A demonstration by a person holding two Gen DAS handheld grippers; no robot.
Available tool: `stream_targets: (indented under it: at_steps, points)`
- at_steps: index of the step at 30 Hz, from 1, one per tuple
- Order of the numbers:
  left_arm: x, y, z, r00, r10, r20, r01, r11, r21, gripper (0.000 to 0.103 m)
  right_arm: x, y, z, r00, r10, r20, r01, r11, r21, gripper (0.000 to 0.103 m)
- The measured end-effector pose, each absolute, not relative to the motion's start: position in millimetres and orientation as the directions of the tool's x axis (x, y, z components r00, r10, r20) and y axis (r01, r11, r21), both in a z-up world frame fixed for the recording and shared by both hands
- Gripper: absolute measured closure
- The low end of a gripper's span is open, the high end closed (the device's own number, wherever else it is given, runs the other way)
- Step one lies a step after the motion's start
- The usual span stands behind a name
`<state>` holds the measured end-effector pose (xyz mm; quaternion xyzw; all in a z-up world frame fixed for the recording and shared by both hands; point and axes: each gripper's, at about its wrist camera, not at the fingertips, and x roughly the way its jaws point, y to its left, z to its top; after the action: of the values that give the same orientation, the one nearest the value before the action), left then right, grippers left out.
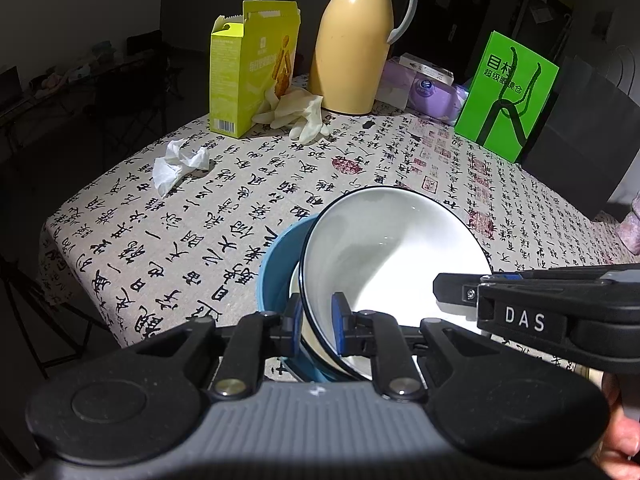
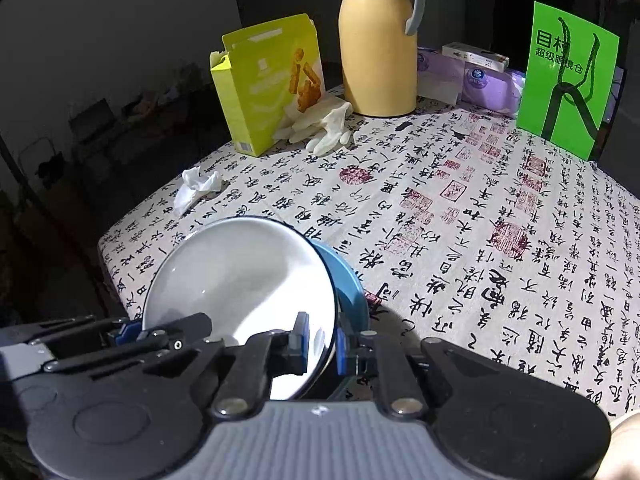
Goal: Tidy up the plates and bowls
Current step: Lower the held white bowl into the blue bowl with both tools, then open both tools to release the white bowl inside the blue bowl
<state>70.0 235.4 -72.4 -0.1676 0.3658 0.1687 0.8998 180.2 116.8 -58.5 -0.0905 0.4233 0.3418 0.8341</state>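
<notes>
Left wrist view: white bowl (image 1: 384,256) is pinched at opposite rim edges by left gripper (image 1: 316,324) and right gripper (image 2: 322,344), nested tilted in blue bowl (image 1: 276,272) on desk (image 1: 200,216). Both rims should be levelled together before seating.

You look through two fisheye lenses, and both pictures bend strongly: the tablecloth (image 1: 280,184) bulges like a dome, and black corners ring each frame. Light falls from above and in front of you, brightest on the middle of the cloth, while the room behind sits in deep gloom with furniture barely readable. The white bowl (image 1: 396,248) glares softly, with a grey shadow across its inside. In the right view the same bowl (image 2: 240,276) looks flatter and greyer. A dark shadow pools on the cloth just beside it. The yellow flask (image 1: 352,44) shows a pale sheen down its side. Focus is sharp throughout; the printed characters stay crisp, with no motion blur.
</notes>
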Motion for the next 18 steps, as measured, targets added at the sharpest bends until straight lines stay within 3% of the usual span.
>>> stream_targets:
  at_steps: [18]
  points:
    - [70.9, 239.9, -69.6, 0.663, 0.172, -0.728, -0.431, 0.883, -0.184, 0.087, 177.2, 118.7, -56.1, 0.439, 0.484, -0.756, -0.646, 0.756, 0.109, 0.096]
